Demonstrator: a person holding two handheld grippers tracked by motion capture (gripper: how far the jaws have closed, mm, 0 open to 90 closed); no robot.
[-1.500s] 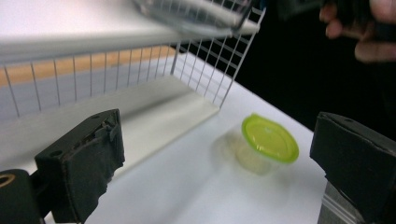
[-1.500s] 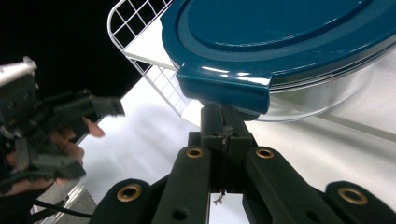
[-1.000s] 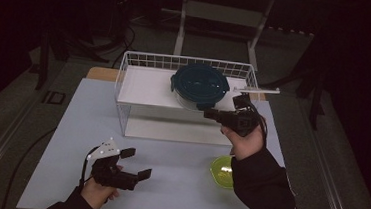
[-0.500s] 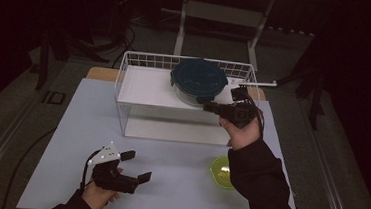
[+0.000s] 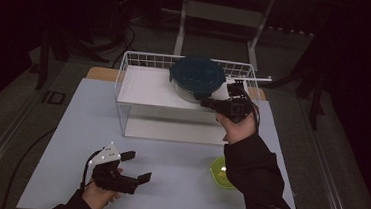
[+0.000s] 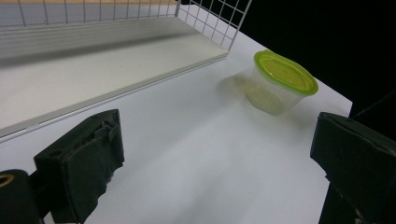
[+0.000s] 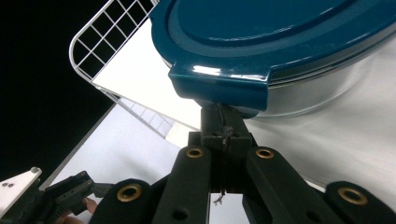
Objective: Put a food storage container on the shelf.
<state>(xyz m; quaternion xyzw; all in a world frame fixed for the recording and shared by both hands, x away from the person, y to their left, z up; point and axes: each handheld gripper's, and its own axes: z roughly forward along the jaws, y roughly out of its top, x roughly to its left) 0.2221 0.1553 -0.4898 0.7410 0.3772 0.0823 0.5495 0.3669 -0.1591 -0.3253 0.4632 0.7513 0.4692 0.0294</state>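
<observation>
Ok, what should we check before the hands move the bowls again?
1. Right gripper jaws pressed shut under the blue lid's tab: ok.
2. Gripper really pinching the tab: cannot tell.
3. Blue-lidded container sitting on the wire rack's shelf: ok.
4. Left gripper open, holding nothing: ok.
5. Green-lidded tub upright on the table, lid on: ok.
6. Blue lid fully sealed: cannot tell.

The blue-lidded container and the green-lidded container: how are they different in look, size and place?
1. The blue-lidded container has a dark blue lid with a tab; the green-lidded container has a bright yellow-green lid.
2. The blue-lidded one looks clearly larger than the green-lidded one.
3. The blue-lidded one is on the shelf inside the wire basket, at the right gripper; the green-lidded one stands on the table, untouched.
Both have clear bodies and closed lids.
</observation>
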